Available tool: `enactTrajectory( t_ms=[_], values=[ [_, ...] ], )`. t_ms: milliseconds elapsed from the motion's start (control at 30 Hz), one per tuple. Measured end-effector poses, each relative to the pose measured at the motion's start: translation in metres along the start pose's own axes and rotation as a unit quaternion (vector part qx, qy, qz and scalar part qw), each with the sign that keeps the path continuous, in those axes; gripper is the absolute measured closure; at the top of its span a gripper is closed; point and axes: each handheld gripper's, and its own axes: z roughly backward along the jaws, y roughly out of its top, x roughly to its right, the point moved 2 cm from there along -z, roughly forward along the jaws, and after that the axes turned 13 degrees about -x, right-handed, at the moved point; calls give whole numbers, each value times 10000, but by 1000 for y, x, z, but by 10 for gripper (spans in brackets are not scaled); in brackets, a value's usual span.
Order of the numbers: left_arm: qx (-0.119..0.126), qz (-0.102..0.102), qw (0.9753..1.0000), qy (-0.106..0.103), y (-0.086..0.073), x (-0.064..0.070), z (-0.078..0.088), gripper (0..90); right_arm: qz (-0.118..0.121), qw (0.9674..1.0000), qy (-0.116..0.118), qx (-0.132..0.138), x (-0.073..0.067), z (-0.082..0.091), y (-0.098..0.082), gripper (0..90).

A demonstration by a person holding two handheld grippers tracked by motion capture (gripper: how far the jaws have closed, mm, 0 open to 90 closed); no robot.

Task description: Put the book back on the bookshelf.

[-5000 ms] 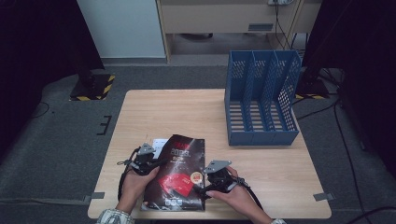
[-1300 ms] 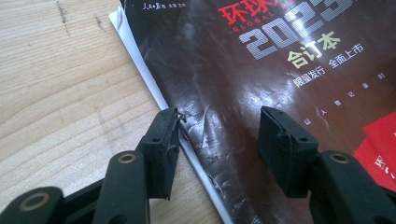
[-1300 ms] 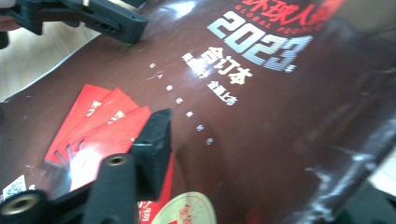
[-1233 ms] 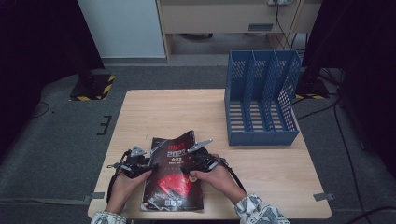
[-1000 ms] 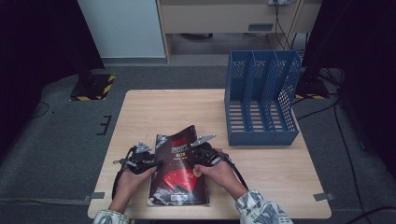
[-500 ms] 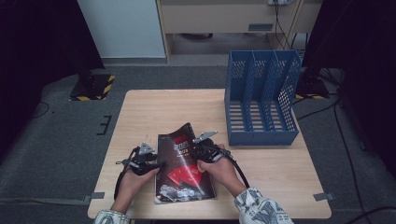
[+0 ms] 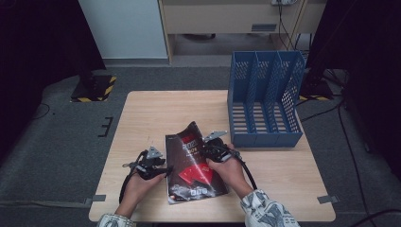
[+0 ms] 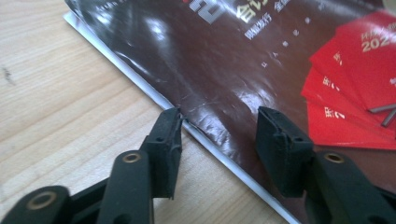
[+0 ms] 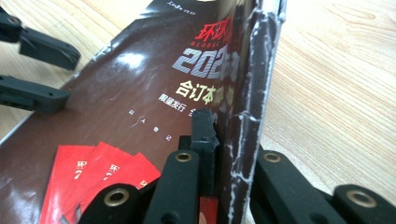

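Currently the right gripper [image 9: 231, 140] clamps the spine of the glossy dark-brown magazine [image 7: 196, 165], near the blue perforated file rack [image 7: 265, 97]; left gripper [image 8: 219, 133] open at its opposite edge. Keep the raised spine steady.

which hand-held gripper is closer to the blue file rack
Right. The right hand-held gripper clamps the magazine by its spine edge, just off the blue file rack's near left corner. The left hand-held gripper sits open at the magazine's opposite edge, farther away.
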Motion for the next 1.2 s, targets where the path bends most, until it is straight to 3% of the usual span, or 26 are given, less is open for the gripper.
enactTrajectory(
  t_ms=[133, 467, 733, 900, 967, 1200],
  values=[
    [-1, 28, 10000, -90, 0, 0, -2, 539, 3, 10000, 87, 28, -1, 3, 2, 826],
    [57, 46, 9999, -100, 3, 0, -5, 547, -86, 9989, 455, -28, -3, 5, -2, 679],
    [47, -22, 9999, -89, 5, -1, -6, 550, 22, 9985, 476, -266, -2, -2, -5, 583],
    [56, -31, 9999, -96, 7, -3, -8, 550, -74, 9979, 551, -338, -2, -4, -5, 578],
    [40, -43, 9999, -101, 9, -3, -8, 550, 9, 9978, 548, -365, -3, -4, -5, 578],
    [78, -73, 9999, -82, 10, -4, -9, 549, -14, 9964, 544, -651, -2, -9, -7, 559]
  ],
)
